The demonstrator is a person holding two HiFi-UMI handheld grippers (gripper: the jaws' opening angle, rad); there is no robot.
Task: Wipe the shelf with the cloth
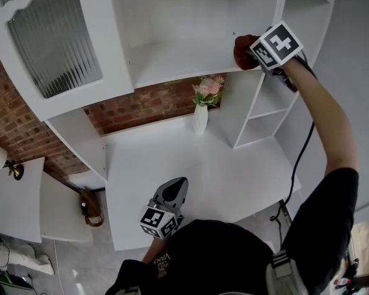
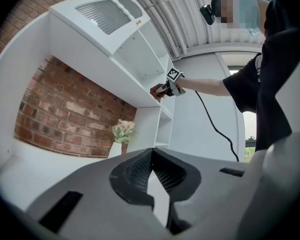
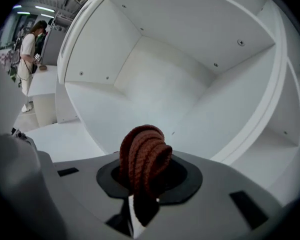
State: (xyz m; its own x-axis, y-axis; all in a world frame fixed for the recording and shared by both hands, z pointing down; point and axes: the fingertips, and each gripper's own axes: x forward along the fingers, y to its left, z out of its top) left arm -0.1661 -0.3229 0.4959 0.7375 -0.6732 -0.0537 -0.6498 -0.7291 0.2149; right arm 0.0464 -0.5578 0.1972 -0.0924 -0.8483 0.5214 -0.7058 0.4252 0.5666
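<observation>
A dark red knitted cloth (image 3: 144,159) is bunched between the jaws of my right gripper (image 3: 142,184), which is shut on it. In the head view the cloth (image 1: 244,51) rests at the front right edge of the white upper shelf (image 1: 172,60), with my right gripper (image 1: 258,57) raised to it. The left gripper view shows the same cloth (image 2: 156,90) at the shelf's edge (image 2: 135,91). My left gripper (image 1: 175,192) hangs low over the white desk (image 1: 190,165); its jaws are shut with nothing between them (image 2: 152,176).
A white vase of pink flowers (image 1: 202,106) stands on the desk under the shelf. A narrow unit of small shelves (image 1: 264,112) rises at the right. A ribbed glass cabinet door (image 1: 52,35) hangs open at the left. A black cable (image 1: 301,158) trails from my right arm.
</observation>
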